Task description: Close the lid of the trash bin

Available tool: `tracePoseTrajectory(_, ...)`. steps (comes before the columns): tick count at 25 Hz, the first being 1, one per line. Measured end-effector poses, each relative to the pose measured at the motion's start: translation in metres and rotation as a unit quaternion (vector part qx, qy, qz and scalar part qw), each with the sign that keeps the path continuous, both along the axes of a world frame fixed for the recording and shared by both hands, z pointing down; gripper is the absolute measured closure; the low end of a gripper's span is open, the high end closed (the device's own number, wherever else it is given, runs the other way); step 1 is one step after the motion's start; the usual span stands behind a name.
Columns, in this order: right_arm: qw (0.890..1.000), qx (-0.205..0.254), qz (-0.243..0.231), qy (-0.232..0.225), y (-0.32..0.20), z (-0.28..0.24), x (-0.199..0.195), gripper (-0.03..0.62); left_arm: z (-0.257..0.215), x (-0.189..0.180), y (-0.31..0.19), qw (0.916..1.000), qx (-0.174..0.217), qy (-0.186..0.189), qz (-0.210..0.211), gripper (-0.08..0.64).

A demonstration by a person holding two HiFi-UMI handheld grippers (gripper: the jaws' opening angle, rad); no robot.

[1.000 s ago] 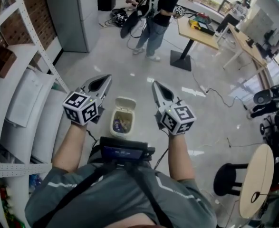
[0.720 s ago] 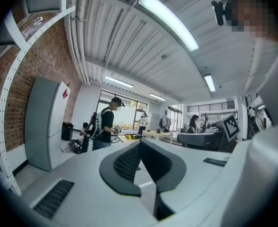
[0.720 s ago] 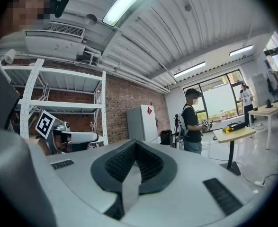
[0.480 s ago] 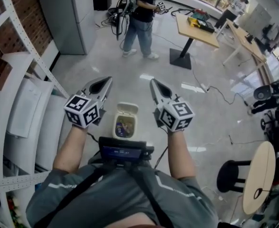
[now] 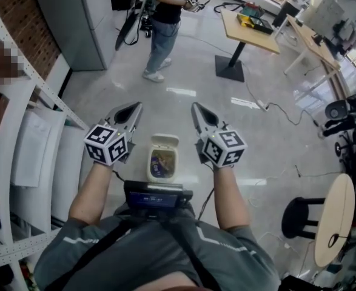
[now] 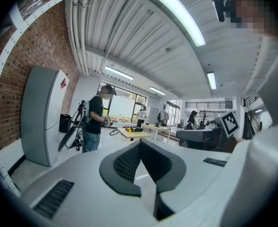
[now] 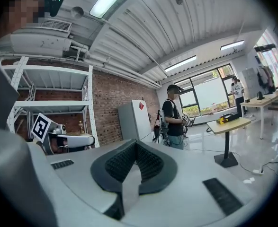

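Note:
A small white trash bin [image 5: 155, 176] stands on the floor far below, seen in the head view between my two grippers. Its lid [image 5: 164, 142] is tipped back on the far side, so the wrappers inside show. My left gripper [image 5: 134, 107] hangs high above and left of the bin, jaws together and empty. My right gripper [image 5: 197, 107] is level with it on the bin's right, also shut on nothing. Neither touches the bin. The left gripper [image 6: 139, 143] and the right gripper [image 7: 135, 143] point out across the room, and the bin is outside both gripper views.
A white shelf rack [image 5: 20, 120] runs along the left and a grey cabinet [image 5: 87, 17] stands behind it. A person [image 5: 162, 23] stands on the floor beyond the bin. A wooden table [image 5: 247, 32], a black stool [image 5: 299, 214] and a round table [image 5: 335, 220] lie to the right.
The person in the background has walked left and nearer. The bin sits slightly lower and further right in the head view. Both grippers keep almost the same pose.

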State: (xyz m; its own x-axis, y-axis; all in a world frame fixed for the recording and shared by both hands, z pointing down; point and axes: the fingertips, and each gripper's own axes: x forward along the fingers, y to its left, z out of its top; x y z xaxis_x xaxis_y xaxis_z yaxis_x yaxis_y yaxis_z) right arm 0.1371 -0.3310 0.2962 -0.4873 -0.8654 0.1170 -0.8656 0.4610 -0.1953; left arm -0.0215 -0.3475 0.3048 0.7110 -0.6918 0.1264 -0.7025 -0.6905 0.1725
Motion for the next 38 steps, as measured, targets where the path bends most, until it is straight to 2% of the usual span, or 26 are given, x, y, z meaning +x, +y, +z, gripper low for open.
tracePoseTrajectory(4, 1.000, -0.025, 0.001, -0.004, -0.014, 0.023, 0.001, 0.583, 0.028, 0.002, -0.013, 0.9996, -0.028, -0.009, 0.002, 0.561)
tracePoseTrajectory(12, 0.997, -0.070, -0.006, 0.021, -0.053, 0.088, -0.005, 0.583, 0.080, 0.016, -0.049, 0.9969, -0.075, -0.005, 0.023, 0.561)
tracePoseTrajectory(17, 0.992, -0.120, 0.003, 0.026, -0.073, 0.157, -0.001, 0.583, 0.145, 0.029, -0.066, 0.9919, -0.116, -0.038, 0.037, 0.561)
tracePoseTrajectory(21, 0.985, -0.167, -0.004, 0.037, -0.085, 0.212, -0.006, 0.583, 0.211, 0.029, -0.077, 0.9836, -0.157, -0.082, 0.033, 0.561)
tracePoseTrajectory(27, 0.975, -0.222, 0.006, 0.032, -0.097, 0.291, 0.000, 0.583, 0.287, 0.040, -0.083, 0.9688, -0.231, -0.082, 0.035, 0.561)
tracePoseTrajectory(32, 0.963, -0.267, 0.008, 0.039, -0.100, 0.355, -0.004, 0.583, 0.345, 0.043, -0.093, 0.9582, -0.264, -0.104, 0.036, 0.561)
tracePoseTrajectory(36, 0.958, -0.283, 0.033, 0.044, -0.103, 0.389, -0.006, 0.583, 0.379, 0.054, -0.087, 0.9519, -0.274, -0.124, 0.058, 0.561)
tracePoseTrajectory(38, 0.953, -0.299, 0.034, 0.042, -0.103, 0.407, -0.008, 0.583, 0.396, 0.056, -0.087, 0.9472, -0.284, -0.139, 0.055, 0.561)
